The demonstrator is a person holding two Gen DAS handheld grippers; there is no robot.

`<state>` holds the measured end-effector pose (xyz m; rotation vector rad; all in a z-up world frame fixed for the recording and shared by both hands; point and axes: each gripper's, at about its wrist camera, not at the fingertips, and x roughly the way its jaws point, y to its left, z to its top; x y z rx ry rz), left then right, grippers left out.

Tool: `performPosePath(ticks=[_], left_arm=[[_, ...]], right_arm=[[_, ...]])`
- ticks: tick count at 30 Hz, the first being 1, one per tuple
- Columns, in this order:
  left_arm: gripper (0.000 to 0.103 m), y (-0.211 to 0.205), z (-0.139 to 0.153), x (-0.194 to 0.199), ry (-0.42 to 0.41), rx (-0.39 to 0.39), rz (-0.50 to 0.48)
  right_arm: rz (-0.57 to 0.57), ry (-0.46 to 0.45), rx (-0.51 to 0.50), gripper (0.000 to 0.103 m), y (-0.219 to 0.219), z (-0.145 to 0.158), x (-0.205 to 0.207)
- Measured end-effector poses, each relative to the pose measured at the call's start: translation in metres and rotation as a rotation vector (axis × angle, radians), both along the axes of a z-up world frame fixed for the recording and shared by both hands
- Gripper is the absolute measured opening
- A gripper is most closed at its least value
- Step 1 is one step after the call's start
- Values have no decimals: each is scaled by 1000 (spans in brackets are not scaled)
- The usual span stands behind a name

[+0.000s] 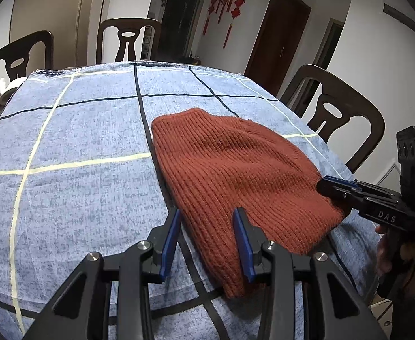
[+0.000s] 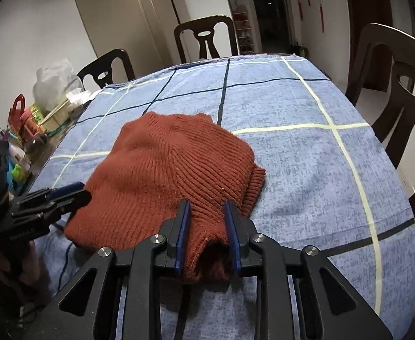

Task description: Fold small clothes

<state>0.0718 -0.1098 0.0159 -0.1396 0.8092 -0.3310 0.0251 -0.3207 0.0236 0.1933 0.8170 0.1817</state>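
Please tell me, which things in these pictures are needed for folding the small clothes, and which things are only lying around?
Belong to the job:
- rust-red knitted hat, flat on the blue checked tablecloth
- left tool, open at the hat's near edge
- right tool, with the hat's edge between its fingers

Only lying around:
- dark wooden chairs
- clutter of small items beside the table
- red hanging decorations on the wall

Right tongs [image 2: 206,209] astride rust knit hat's [image 2: 162,170] near edge — blue checked cloth [image 2: 306,170] beneath
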Motion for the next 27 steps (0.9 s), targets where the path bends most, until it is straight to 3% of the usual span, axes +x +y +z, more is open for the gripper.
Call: performPosePath(ticks=[4, 7, 12, 18, 27], left_arm=[[42, 0, 2, 1, -3, 0, 0], [42, 3, 0, 4, 2, -24, 6], [43, 14, -7, 14, 44, -116, 12], [46, 13, -14, 22, 81, -156, 16], [50, 3, -18, 23, 91, -135, 29]], right_arm=[[-9, -5, 3, 27, -4, 1, 2], [-27, 14, 52, 45, -12, -4, 5], [-49, 52, 212, 45, -32, -17, 15], [-48, 83, 356, 50, -46, -32, 27], [-34, 90, 408, 50, -48, -32, 31]])
